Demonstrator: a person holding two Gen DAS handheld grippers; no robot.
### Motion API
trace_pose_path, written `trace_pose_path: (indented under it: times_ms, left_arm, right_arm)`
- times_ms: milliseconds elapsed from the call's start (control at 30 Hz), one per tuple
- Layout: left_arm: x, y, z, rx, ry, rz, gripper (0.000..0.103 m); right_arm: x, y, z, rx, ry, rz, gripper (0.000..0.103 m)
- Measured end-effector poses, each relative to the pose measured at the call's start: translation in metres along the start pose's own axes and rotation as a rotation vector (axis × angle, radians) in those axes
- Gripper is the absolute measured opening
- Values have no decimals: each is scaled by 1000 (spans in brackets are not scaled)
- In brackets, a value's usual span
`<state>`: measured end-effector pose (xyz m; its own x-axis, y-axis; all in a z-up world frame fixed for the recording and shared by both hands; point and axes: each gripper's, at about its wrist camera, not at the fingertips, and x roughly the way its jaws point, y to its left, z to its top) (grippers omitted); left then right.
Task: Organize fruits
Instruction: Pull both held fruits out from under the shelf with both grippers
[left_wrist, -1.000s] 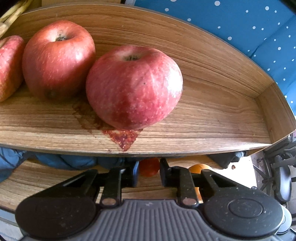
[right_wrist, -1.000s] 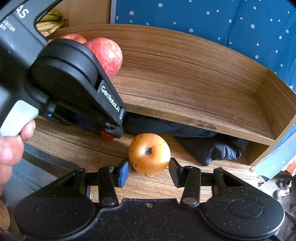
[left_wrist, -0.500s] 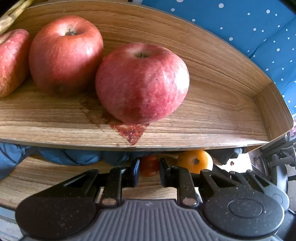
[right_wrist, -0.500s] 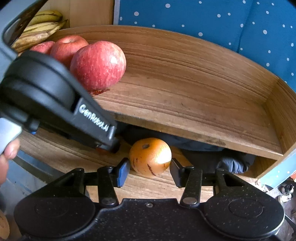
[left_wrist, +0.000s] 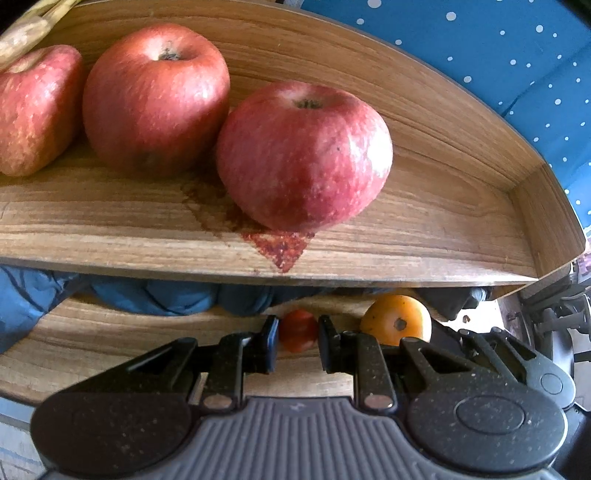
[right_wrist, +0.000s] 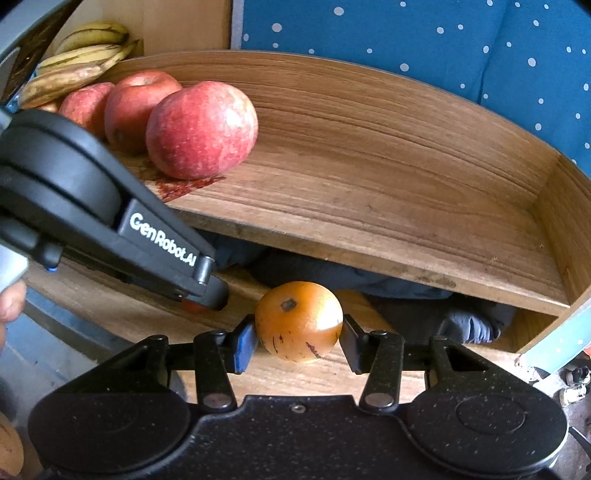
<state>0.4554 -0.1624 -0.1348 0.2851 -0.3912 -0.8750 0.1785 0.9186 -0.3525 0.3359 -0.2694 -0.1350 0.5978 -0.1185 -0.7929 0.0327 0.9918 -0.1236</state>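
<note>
Left gripper (left_wrist: 297, 341): narrowed almost fully around a small round red fruit (left_wrist: 297, 329), its jaws set close on either side; whether the pads actually pressed the skin could not be told.
Right gripper (right_wrist: 297, 341): spread wide around a smooth round orange fruit with dark flecks (right_wrist: 298, 320), the left pad at or just beside its flank and a sliver of gap showing on the right, so it was bracketed rather than clearly gripped.
Where the fruit sat: both pieces were low in front of the lower wooden shelf board (right_wrist: 110, 314), below the front edge of the upper wooden tray (right_wrist: 369, 192).
Already on the tray: three large red apples (left_wrist: 303, 155) in a row, with yellow-brown bananas (right_wrist: 77, 59) behind them; the tray's right half was bare.
Handling of the orange fruit: probably light, firm and slick-skinned (liable to roll or squirt sideways); best held across its widest middle with even pressure.
Handling of the red fruit: likely soft and thin-skinned, so a gentle squeeze at its equator would suit.
Risk: bruising, or clipping the tray's front edge on lifting.
</note>
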Motion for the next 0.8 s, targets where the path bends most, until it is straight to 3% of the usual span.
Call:
trace_pose_path:
  times_ms: [533, 800]
  left_arm:
    - [-27, -11, -13, 36, -26, -4, 24]
    - [-55, -3, -17, 33, -69, 1, 24]
  right_arm:
    - [-51, 18, -19, 36, -37, 0, 49]
    - [-59, 20, -5, 24, -69, 14, 49]
